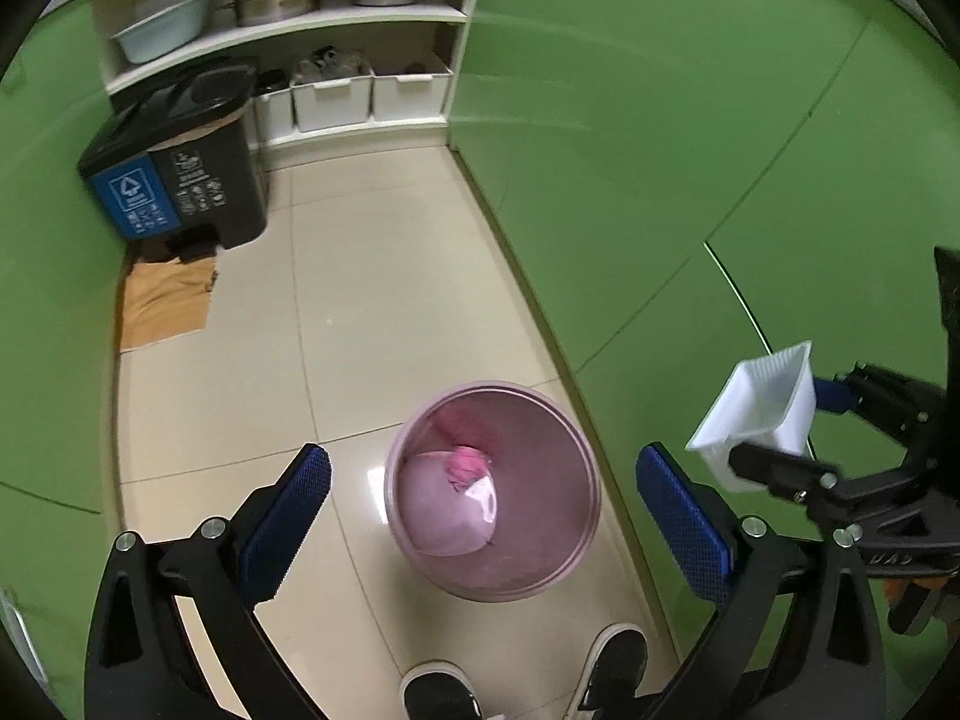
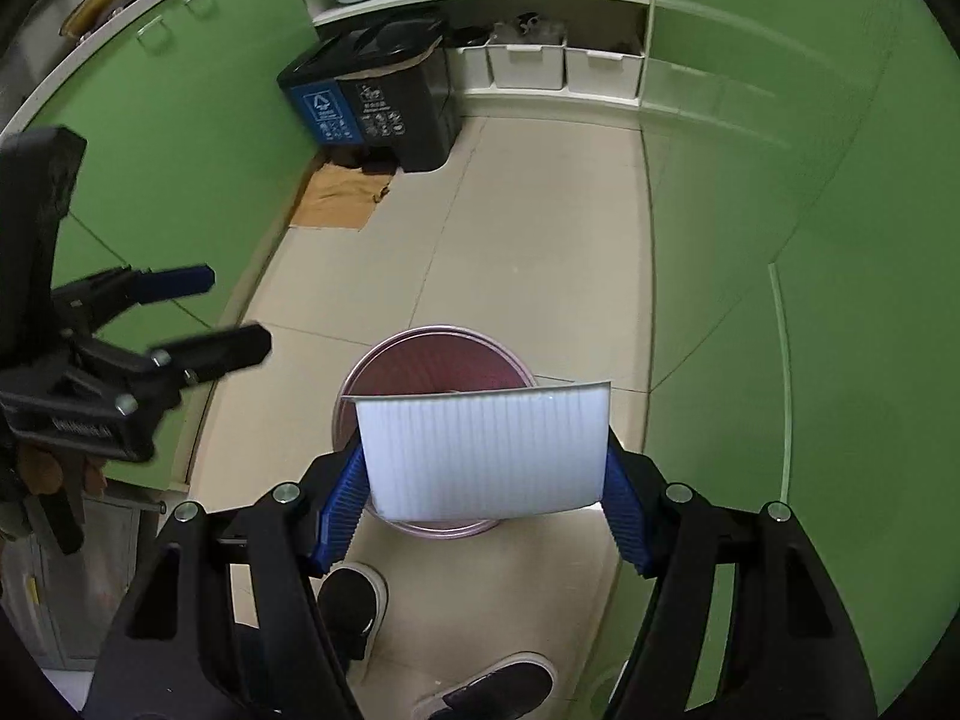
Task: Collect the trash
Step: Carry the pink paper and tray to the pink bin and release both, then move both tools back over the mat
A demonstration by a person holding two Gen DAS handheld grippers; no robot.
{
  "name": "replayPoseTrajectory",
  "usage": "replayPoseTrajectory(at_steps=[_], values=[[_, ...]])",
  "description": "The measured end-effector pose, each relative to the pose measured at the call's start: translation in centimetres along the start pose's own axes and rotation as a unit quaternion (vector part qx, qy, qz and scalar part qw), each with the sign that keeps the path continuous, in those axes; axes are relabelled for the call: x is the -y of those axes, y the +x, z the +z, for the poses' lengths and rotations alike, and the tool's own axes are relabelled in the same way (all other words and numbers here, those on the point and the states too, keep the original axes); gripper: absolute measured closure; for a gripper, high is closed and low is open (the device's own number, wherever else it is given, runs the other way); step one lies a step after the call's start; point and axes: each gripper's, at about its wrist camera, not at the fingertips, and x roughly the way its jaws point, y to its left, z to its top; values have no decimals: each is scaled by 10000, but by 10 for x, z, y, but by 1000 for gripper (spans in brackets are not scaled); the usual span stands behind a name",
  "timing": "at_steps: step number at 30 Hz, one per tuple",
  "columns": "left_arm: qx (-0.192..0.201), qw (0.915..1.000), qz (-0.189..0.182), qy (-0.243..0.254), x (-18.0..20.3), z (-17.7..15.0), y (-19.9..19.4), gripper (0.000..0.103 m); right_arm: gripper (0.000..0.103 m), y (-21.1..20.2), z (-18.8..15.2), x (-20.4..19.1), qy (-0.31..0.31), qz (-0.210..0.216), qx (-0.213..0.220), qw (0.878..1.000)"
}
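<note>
just one bin (image 1: 492, 492), one tray (image 2: 483, 450)

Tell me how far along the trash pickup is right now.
Partly done: the pink bin on the floor already holds pink trash. The left tool is open and empty above it. In hand: the right tool grips a white plastic tray over the bin. Left: dropping that tray in. No other loose trash shows except brown cardboard on the floor by the black bin.
</note>
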Motion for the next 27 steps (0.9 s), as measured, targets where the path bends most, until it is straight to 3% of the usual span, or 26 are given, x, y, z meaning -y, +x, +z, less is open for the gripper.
replayPoseTrajectory(at_steps=[3, 4, 5, 6, 10, 15, 21, 27], values=[[42, 10000, 42, -63, -8, -1, -5, 5, 32, 9, 5, -6, -66, 101, 37, 9999], [59, 9999, 58, -77, -11, -1, -6, 5, 27, 10, 6, -6, -85, 127, 52, 9999], [86, 9999, 78, -102, -14, -1, -8, 5, 11, 13, 7, -6, -81, 155, 51, 9998], [103, 9998, 97, -131, -16, -1, -9, 5, 5, 14, 7, -8, -77, 163, 70, 9998], [139, 9996, 141, -181, -22, -1, -13, 5, 4, 14, 8, -5, 24, 21, 21, 10000], [77, 9998, 105, -117, -11, 7, -34, 5, 4, -17, 10, -5, 179, -62, -22, 9998], [4, 9999, -3, 109, 19, 39, -109, 5, 4, -115, 30, -18, 445, -58, 59, 9990], [-82, 9978, -169, 635, 75, 85, -215, 5, 4, -274, 52, -27, 852, -99, 354, 9957]])
